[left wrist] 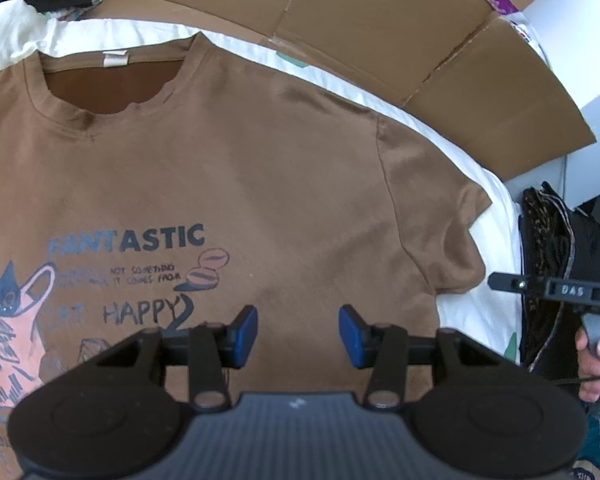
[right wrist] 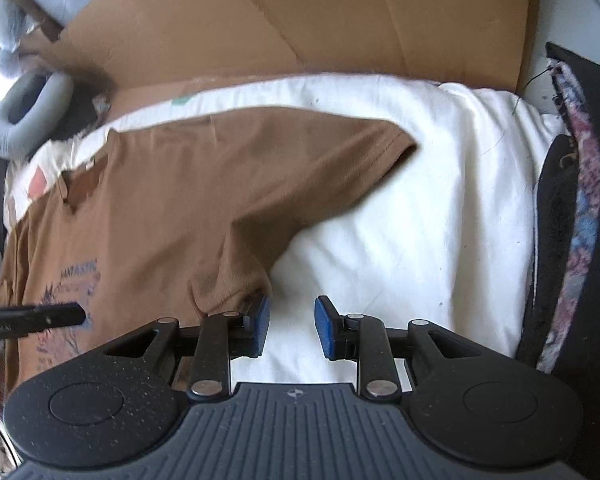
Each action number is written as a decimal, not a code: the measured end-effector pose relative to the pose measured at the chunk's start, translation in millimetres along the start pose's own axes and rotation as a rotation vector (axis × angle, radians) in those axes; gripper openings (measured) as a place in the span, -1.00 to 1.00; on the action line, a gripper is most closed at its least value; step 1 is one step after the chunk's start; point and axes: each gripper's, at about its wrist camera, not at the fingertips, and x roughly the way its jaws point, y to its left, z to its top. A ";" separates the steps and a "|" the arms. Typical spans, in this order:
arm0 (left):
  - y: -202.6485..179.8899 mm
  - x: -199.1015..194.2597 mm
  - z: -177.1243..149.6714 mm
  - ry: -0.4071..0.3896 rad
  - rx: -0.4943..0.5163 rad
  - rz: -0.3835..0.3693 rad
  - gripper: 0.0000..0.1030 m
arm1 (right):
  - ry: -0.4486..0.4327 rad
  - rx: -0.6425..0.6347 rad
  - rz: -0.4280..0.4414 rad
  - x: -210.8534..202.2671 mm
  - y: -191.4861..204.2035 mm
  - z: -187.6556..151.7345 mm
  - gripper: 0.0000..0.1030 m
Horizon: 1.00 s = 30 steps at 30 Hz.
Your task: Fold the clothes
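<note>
A brown short-sleeved cotton T-shirt printed with "FANTASTIC", coffee beans and a cat drawing is seen spread flat, print side up, on a white bed sheet. Its neckline with a small white label lies at the far end of the shirt, and one sleeve is stretched out sideways from the body onto the bare sheet. No container is seen holding anything; what lies beyond the shirt's collar is a flattened brown cardboard sheet (creased and taped at its seams), propped past the far edge of the sheet.

The left gripper is held above the shirt's chest, just beside the print, with its blue-padded jaws spread wide and nothing between them. The right gripper is held at the shirt's side hem below the outstretched sleeve; its jaws are likewise parted with only white sheet seen in the gap, while the nearer pad sits at the cloth edge, and whether it touches cannot be told.

Beside the sleeve, past the sheet's edge, a dark patterned fabric bundle is seen. A grey ring-shaped cushion lies beyond the shirt's collar end
</note>
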 end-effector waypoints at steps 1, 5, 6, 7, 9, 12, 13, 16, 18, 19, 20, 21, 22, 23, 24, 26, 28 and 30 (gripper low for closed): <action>-0.7 0.3 -0.1 0.001 0.001 0.000 -0.07 | 0.001 -0.009 0.002 2.1 0.9 -1.2 -0.38; -3.3 1.7 -0.3 0.004 0.007 0.000 -0.07 | 0.001 -0.057 0.000 18.1 5.8 -1.1 -0.38; -3.6 2.1 -0.5 0.005 0.008 -0.001 -0.07 | 0.005 -0.068 -0.008 22.9 7.1 -0.6 -0.38; -3.8 2.4 -0.8 0.007 0.010 -0.002 -0.07 | 0.008 -0.071 0.003 26.3 8.3 0.1 -0.38; -3.7 3.2 -1.2 0.009 0.012 -0.004 -0.07 | 0.015 -0.074 0.028 32.8 10.5 1.4 -0.38; -3.0 3.8 -1.1 0.011 0.009 -0.003 -0.07 | 0.010 -0.092 0.051 36.5 16.0 2.4 -0.38; -2.6 4.0 -0.9 0.012 0.007 -0.003 -0.07 | 0.008 -0.098 0.059 37.6 17.8 2.7 -0.38; -2.9 4.1 -1.2 0.011 0.007 -0.005 -0.07 | 0.001 -0.113 0.061 42.8 21.1 2.1 -0.38; -2.6 3.7 -1.5 0.011 0.007 -0.006 -0.07 | -0.018 -0.141 0.044 42.9 23.6 2.5 -0.54; -2.4 3.5 -1.6 0.010 0.007 -0.007 -0.07 | -0.023 -0.159 0.036 40.8 25.5 2.8 -0.91; -1.8 3.2 -1.8 0.010 0.006 -0.007 -0.07 | -0.027 -0.191 0.006 37.5 28.5 3.5 -0.92; -1.0 2.8 -1.9 0.009 0.003 -0.007 -0.07 | -0.030 -0.224 -0.026 34.0 31.6 4.3 -0.92; -0.2 2.5 -2.1 0.009 0.000 -0.007 -0.07 | -0.034 -0.258 -0.058 30.5 34.6 5.1 -0.92; 0.3 2.4 -2.2 0.008 -0.002 -0.007 -0.07 | -0.041 -0.285 -0.095 24.7 36.9 6.1 -0.92; 0.5 2.2 -2.3 0.007 -0.003 -0.007 -0.07 | -0.050 -0.293 -0.111 17.7 37.3 7.6 -0.92; 0.2 1.6 -2.1 0.005 -0.003 -0.008 -0.07 | -0.070 -0.309 -0.140 3.2 38.5 10.1 -0.92; -1.0 0.8 -1.8 0.002 0.000 -0.011 -0.07 | -0.090 -0.331 -0.167 -9.1 40.5 10.8 -0.92; -2.6 0.6 -1.4 0.000 0.004 -0.013 -0.07 | -0.104 -0.342 -0.180 -19.8 42.1 11.0 -0.93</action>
